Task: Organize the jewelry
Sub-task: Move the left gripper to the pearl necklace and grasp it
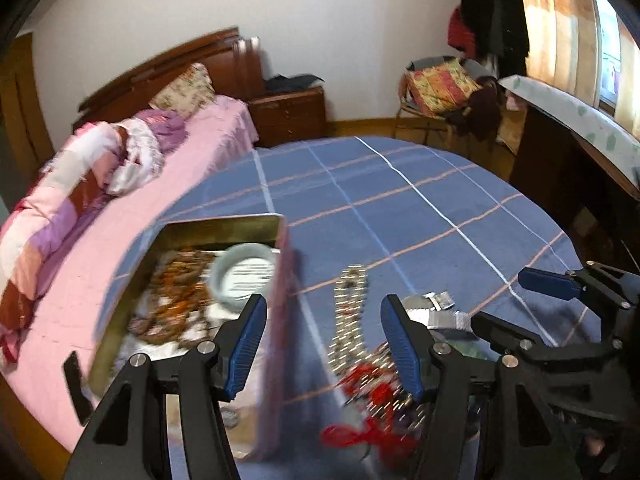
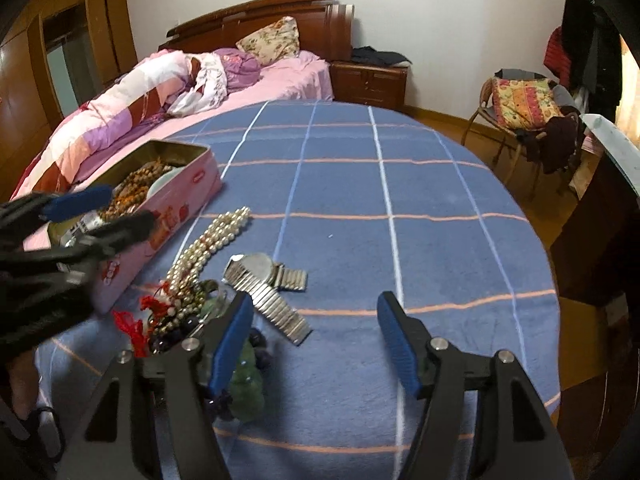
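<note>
A pink tin (image 1: 224,222) stands open on the blue checked tablecloth (image 1: 400,208), holding brown beads (image 1: 176,292) and a pale round dish (image 1: 244,276). My left gripper (image 1: 324,332) is open over the tin's right wall, with nothing gripped. To the right of the tin lie a pearl necklace (image 2: 212,248), a silver watch (image 2: 264,276), red tassels (image 2: 132,324), dark beads (image 2: 260,340) and a green piece (image 2: 248,380). My right gripper (image 2: 314,332) is open above bare cloth, just right of that pile. The left gripper (image 2: 108,210) shows over the tin (image 2: 176,200).
A bed (image 2: 280,80) with pink sheets and a rolled quilt runs along the table's left and far side. A wooden nightstand (image 2: 368,80) stands behind. A chair with a patterned cushion (image 2: 520,104) and a dark desk (image 2: 600,208) are at the right.
</note>
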A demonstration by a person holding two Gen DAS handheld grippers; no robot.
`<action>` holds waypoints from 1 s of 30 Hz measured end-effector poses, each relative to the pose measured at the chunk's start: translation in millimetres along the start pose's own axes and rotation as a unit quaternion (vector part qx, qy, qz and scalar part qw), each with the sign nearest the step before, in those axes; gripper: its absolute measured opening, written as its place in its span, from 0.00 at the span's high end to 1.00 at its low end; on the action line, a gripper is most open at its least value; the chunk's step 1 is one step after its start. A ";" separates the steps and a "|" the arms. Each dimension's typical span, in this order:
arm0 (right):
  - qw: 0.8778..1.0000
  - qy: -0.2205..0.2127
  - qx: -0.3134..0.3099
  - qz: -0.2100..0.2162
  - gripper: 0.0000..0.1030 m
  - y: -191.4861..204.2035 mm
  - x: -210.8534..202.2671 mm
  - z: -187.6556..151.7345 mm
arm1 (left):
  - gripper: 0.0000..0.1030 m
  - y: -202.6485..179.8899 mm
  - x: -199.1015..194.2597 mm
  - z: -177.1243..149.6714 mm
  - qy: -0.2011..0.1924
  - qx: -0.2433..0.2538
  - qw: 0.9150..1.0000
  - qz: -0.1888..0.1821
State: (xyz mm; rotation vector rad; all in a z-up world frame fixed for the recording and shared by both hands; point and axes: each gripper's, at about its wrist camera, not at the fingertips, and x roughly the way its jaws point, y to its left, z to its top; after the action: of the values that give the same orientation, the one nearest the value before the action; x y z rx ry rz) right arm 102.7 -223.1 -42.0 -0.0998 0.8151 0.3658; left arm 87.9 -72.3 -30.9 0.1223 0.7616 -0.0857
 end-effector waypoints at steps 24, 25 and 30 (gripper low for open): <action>1.000 0.003 -0.004 0.002 0.33 -16.2 5.1 -9.5 | 0.95 -23.4 48.4 -2.6 0.063 0.020 0.997 -0.044; 1.000 0.004 -0.005 0.003 0.33 -16.3 5.6 -9.7 | 0.95 -21.3 42.5 -2.1 0.056 0.014 0.997 -0.047; 1.000 0.010 -0.022 0.013 0.33 -8.9 7.8 -11.3 | 0.95 -7.0 9.3 2.4 0.014 -0.005 0.999 -0.043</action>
State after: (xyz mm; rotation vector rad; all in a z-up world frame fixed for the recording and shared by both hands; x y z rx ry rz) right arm 102.9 -231.8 -55.8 -0.1342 0.8285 0.4083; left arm 95.3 -79.9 -36.1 0.0820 0.7946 -0.1625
